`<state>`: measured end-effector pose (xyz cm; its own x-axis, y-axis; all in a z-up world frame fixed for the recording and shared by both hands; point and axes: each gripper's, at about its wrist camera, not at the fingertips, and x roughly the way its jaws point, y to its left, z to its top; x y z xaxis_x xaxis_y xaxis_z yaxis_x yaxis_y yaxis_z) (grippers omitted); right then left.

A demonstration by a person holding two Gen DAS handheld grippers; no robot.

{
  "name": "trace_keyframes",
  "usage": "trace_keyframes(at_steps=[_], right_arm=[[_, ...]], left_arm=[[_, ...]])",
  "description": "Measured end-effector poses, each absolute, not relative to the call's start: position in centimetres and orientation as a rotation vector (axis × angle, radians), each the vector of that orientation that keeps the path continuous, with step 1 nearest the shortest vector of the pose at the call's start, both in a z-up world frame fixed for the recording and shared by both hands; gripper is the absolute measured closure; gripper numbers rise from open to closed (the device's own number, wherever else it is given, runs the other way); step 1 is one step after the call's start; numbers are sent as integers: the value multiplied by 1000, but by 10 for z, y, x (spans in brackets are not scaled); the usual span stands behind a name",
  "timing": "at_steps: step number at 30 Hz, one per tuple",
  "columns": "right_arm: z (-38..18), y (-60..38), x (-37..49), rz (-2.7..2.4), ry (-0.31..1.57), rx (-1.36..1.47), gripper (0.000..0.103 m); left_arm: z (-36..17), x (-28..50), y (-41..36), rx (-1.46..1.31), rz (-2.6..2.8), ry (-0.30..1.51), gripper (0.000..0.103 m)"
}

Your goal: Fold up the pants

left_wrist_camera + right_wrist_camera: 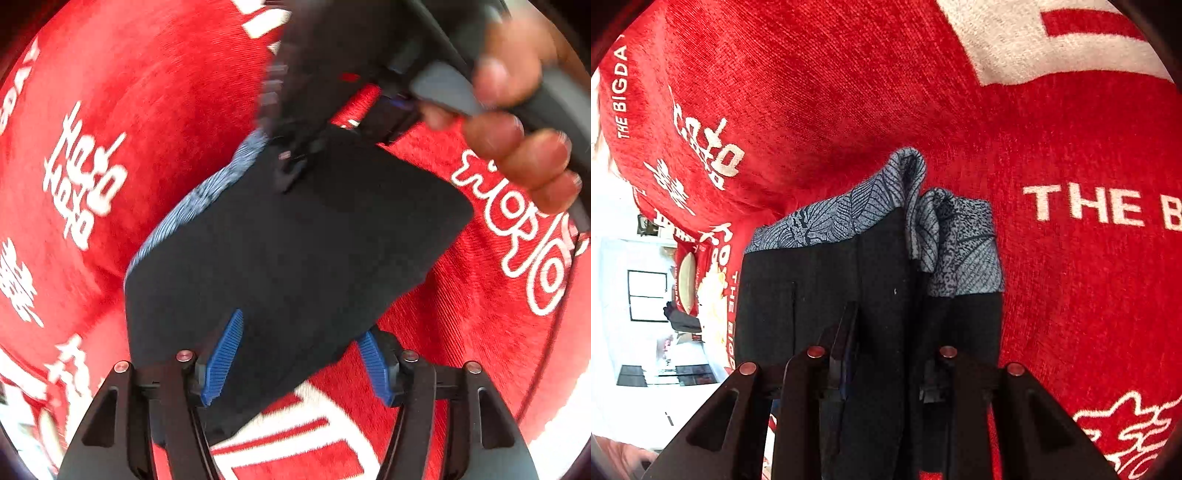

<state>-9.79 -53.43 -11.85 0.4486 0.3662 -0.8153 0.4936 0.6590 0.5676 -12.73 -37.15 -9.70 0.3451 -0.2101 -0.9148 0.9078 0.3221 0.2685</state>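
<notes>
Above the red blanket [155,122] with white lettering, I am holding the dark pants [288,251] up between my two grippers. My left gripper [299,354] is standing with its blue fingers [223,354] wide apart, straddling the near end of the folded cloth without pinching it. My right gripper [882,354] is clamping the far end, near the grey patterned waistband [849,206]. The pants' long axis is running straight from one gripper to the other.
</notes>
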Motion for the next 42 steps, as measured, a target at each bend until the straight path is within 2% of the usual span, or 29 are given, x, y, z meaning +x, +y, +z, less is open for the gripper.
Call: trace_keyframes(at_steps=[12, 14, 16, 17, 20, 22, 25, 29, 33, 36, 39, 42], right_arm=[[-97, -516, -111, -253, 1171, 721, 70], [-93, -511, -113, -289, 1181, 674, 65], [-88, -508, -113, -379, 1208, 603, 54], [-83, -508, -115, -452, 1224, 563, 54], [-67, -512, -125, -576, 1214, 536, 55], [-51, -510, -130, -602, 1183, 512, 68], [-35, -498, -128, -542, 1130, 540, 75], [-44, -470, -108, -454, 1164, 540, 76], [-83, -460, -113, -470, 1271, 515, 76], [-91, -463, -122, -471, 1230, 551, 77], [-88, -456, -119, -476, 1238, 495, 77], [-87, -450, -119, -474, 1236, 458, 72]], left_arm=[[-24, -47, -315, 547, -1009, 1073, 39], [-22, -30, -307, 530, -980, 1072, 39], [-30, -2, -302, 544, -890, 1072, 39], [-35, 10, -300, 540, -852, 1080, 39], [-48, 62, -295, 453, -738, 1113, 39], [-57, 88, -295, 394, -678, 1154, 39], [-85, 122, -301, 333, -592, 1219, 39], [-123, 138, -302, 334, -506, 1272, 39], [-145, 133, -305, 364, -480, 1264, 38], [-150, 122, -312, 450, -487, 1188, 38], [-150, 128, -309, 415, -482, 1212, 38], [-134, 133, -300, 373, -485, 1234, 39]])
